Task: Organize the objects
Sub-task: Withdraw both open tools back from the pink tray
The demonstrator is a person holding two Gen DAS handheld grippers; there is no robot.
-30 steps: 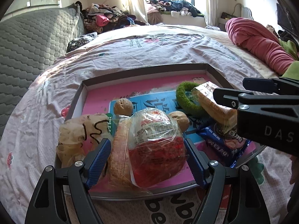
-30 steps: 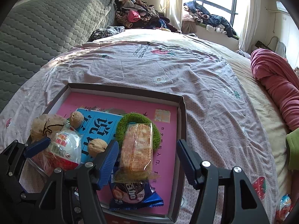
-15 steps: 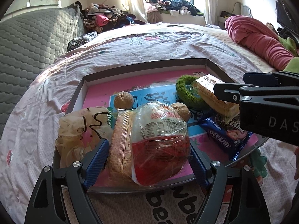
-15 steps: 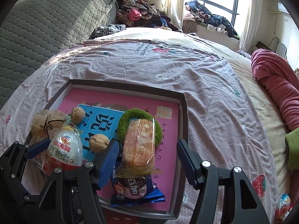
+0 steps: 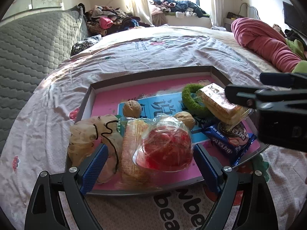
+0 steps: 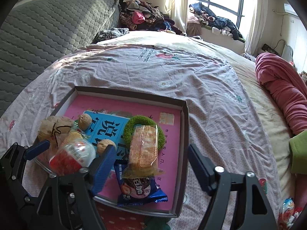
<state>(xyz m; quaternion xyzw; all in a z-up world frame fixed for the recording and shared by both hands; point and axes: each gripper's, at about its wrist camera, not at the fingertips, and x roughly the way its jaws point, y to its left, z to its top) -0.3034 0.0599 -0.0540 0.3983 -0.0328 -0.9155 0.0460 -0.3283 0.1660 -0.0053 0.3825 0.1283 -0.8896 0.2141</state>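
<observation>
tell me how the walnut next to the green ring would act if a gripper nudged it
The walnut is round and lies loose on the flat blue booklet, so a nudge would probably send it rolling. Its wrinkled shell looks hard, so it should stay rigid under a squeeze, though curved sides may slip from flat pads. The green ring and the tray's wall would likely stop it.

On the bed [image 6: 172, 72] lies a shallow box [image 6: 185, 134] holding a booklet [image 6: 107, 124], with two walnuts [image 6: 85, 121] on it, a ring [image 6: 134, 121] to its right under a cracker pack [image 6: 144, 149], and a biscuit packet [image 6: 138, 189] nearest.
</observation>
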